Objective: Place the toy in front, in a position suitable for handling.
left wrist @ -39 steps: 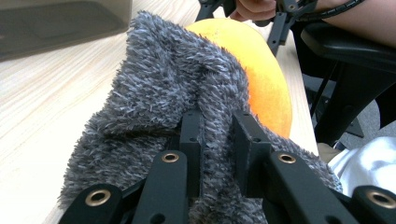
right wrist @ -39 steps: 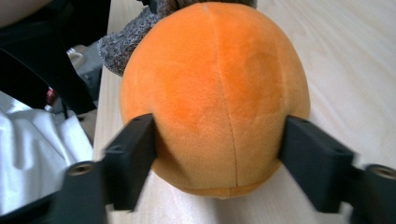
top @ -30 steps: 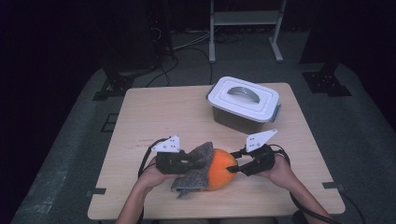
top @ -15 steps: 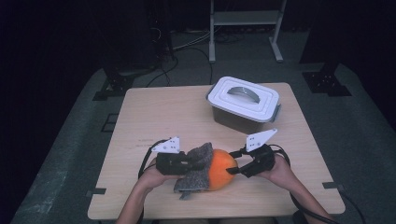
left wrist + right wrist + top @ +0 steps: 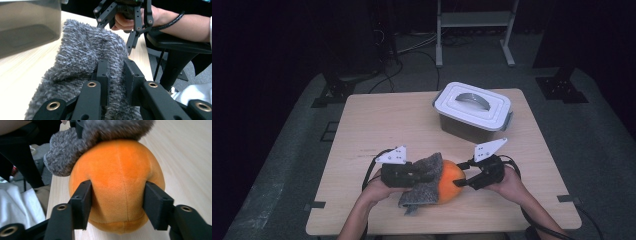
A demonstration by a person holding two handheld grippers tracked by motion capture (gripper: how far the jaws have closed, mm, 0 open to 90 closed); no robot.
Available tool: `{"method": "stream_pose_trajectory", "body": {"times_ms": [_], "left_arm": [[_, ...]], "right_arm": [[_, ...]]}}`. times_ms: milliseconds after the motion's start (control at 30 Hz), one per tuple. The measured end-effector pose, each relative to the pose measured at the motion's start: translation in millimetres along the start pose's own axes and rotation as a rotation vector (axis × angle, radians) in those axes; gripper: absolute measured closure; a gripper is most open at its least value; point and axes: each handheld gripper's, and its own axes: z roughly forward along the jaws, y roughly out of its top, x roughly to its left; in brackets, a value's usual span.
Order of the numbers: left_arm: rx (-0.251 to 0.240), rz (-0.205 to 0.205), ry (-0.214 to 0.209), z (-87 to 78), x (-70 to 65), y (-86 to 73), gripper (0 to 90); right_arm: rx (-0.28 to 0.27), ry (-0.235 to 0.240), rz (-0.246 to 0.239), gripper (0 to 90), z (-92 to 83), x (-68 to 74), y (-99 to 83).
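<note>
Left gripper point(image 5: 424, 176) clamped tight on grey fuzzy knit cloth point(image 5: 424, 182), draped over round orange plush ball point(image 5: 451, 181) near front edge of wooden table point(image 5: 402, 125). Right gripper point(image 5: 117, 202): jaws half-wide, straddling ball, pads touching its sides; jaws just closing in on it. Risks for you:
- soft plush squeezes out of light hold, rolls off front edge
- pulling cloth drags ball along
- grip catches cloth fold too

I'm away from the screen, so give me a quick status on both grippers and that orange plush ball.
Left gripper shut on grey fuzzy cloth. Right gripper fingers have just been closing, pressing orange plush ball. Cloth draped over ball. Lidded bin stands apart.
</note>
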Motion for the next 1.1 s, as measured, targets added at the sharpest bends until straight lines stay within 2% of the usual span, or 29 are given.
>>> {"method": "stream_pose_trajectory", "body": {"times_ms": [100,133,167,200,233,267,333,367,433,567,633,700,733,767,800,833,867,900,933,967,1033,1067,1100], "left_arm": [[-0.008,0.003,0.006,-1.5,-1.2,2.0,76.3],[0.012,0.004,0.021,-2.0,-1.0,1.8,76.4],[0.012,0.004,0.021,-2.0,-1.0,1.8,76.5],[0.037,0.008,0.031,-1.4,-0.2,0.2,76.7],[0.037,0.008,0.031,-1.4,-0.2,0.2,76.7],[0.048,-0.005,0.037,-0.9,1.3,-2.0,76.7],[0.055,-0.008,0.041,-0.7,2.3,-3.3,76.6],[0.05,-0.018,0.034,-1.2,3.9,-5.8,76.7],[0.05,-0.02,0.032,-1.5,4.1,-6.3,76.6],[0.057,-0.024,0.037,-2.6,4.9,-7.0,76.4],[0.051,-0.031,0.037,-2.5,5.6,-6.9,76.3],[0.042,-0.028,0.04,-3.2,4.5,-4.5,76.3],[0.042,-0.028,0.04,-3.2,4.5,-4.5,76.4],[0.028,-0.013,0.043,-5.6,2.4,0.1,76.4],[0.012,-0.009,0.045,-6.7,0.8,2.8,76.3],[0.012,-0.009,0.045,-6.7,0.8,2.8,76.4],[-0.012,0.005,0.038,-7.6,-2.8,8.8,76.4],[-0.012,0.005,0.038,-7.6,-2.8,8.8,76.4],[-0.024,0.017,0.026,-5.5,-6.7,13.6,76.4],[-0.024,0.017,0.026,-5.5,-6.7,13.6,76.4],[-0.001,0.031,0.035,-1.7,-8.5,14.6,76.3],[0.026,0.027,0.048,0.2,-6.8,11.1,76.4],[0.026,0.027,0.048,0.2,-6.8,11.1,76.4]], "right_arm": [[-0.002,-0.011,-0.023,44.6,1.3,4.9,3.7],[-0.008,-0.013,-0.027,44.3,2.4,6.2,4.8],[-0.01,-0.008,-0.023,42.9,2.6,5.5,4.5],[-0.012,-0.005,-0.014,39.5,2.7,4.2,3.9],[-0.012,-0.005,-0.014,39.5,2.7,4.2,3.9],[-0.014,0.004,0.005,32.4,2.5,0.8,1.9],[-0.017,0.002,0.017,29.5,2.1,-1.0,0.4],[-0.018,0.009,0.042,24.9,1.6,-5.0,-3.3],[0.001,0.01,0.063,20.6,3.3,-8.5,-6.4],[0.016,0.041,0.096,19.5,6.7,-13.2,-10.2],[0.011,0.058,0.104,28.4,7.9,-14.5,-11.4],[0.0,0.043,0.066,40.8,4.8,-11.0,-9.2],[0.0,0.043,0.066,40.8,4.8,-11.0,-9.2],[-0.008,0.017,0.019,46.8,1.4,-5.2,-3.8],[-0.015,-0.004,-0.004,48.4,-0.2,-2.0,-0.7],[-0.015,-0.02,-0.025,49.4,-2.3,0.9,2.6],[-0.013,-0.031,-0.047,50.1,-4.2,3.2,5.8],[-0.013,-0.031,-0.047,50.1,-4.2,3.2,5.8],[-0.003,-0.061,-0.076,50.2,-7.6,7.7,10.6],[-0.003,-0.061,-0.076,50.2,-7.6,7.7,10.6],[0.003,-0.071,-0.089,50.2,-7.3,11.3,12.9],[0.012,-0.074,-0.092,49.4,-4.5,13.4,12.3],[0.017,-0.072,-0.091,48.0,-3.1,13.0,11.2]]}}
